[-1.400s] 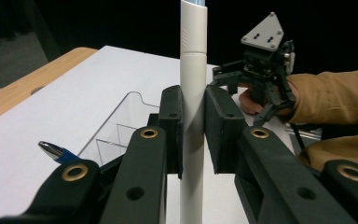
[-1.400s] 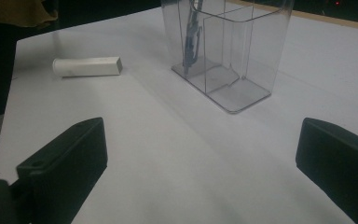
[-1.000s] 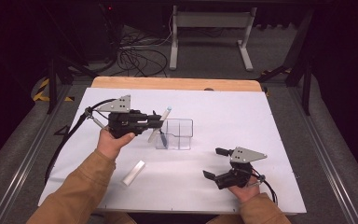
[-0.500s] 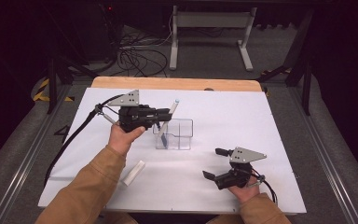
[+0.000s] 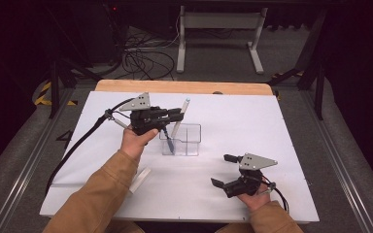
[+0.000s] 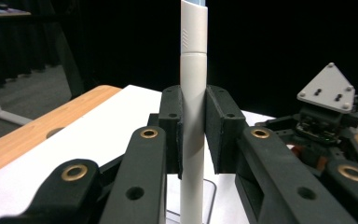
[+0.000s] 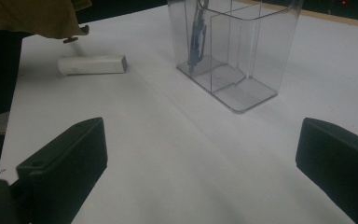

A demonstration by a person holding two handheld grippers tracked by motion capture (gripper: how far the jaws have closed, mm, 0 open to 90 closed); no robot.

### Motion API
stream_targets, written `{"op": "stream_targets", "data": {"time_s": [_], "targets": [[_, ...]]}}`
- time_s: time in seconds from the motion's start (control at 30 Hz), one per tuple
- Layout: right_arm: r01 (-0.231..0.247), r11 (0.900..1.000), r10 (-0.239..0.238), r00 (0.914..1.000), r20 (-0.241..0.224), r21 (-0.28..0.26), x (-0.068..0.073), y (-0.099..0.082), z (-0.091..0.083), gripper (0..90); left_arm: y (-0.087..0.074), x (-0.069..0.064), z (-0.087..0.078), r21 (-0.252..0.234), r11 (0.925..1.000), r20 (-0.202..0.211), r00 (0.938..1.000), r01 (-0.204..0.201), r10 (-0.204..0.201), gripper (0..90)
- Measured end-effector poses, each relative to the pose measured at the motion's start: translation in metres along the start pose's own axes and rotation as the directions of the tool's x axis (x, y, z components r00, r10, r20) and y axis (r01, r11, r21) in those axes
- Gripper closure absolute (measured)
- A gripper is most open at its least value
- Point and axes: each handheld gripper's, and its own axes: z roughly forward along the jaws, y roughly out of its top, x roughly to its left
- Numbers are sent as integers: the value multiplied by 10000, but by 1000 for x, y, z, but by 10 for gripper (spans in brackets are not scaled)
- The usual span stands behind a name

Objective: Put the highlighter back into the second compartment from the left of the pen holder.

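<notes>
White pen stands clamped in the left claw, its tip inside the clear organizer mid-surface; the right claw gapes wide and empty near the front edge.

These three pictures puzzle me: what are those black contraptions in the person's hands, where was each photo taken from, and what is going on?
A person holds a two-jaw clamp tool in each hand; no robot arm is involved. One camera looks down from above; the others ride on each tool, looking along its jaws. The left gripper is shut on a white pen, whose lower end reaches into a clear plastic holder. The right gripper is open and holds nothing. A small white block lies on the white table.
</notes>
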Motion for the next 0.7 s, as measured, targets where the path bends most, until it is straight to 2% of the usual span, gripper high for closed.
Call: {"op": "stream_targets", "data": {"time_s": [0.2, 0.33, 0.53, 0.7], "targets": [[10, 10000, -10, 10000, -29, -3, 0, 0, 0, 26, -4, 0, 4, 65, 9996, -172, 9995, -265, 267, 778], [14, 10000, -14, 10000, -33, -2, 0, 0, 0, 26, -7, 2, 6, 201, 9994, -151, 9995, -265, 268, 778], [39, 10000, -39, 10000, -65, 10, 1, 0, 0, 26, -9, 1, 10, 32, 9999, 6, 9999, -108, 108, 778], [45, 10000, -44, 10000, -72, 23, 1, 0, 0, 26, -11, 1, 11, 163, 9998, 2, 10000, -99, 99, 776]]}}
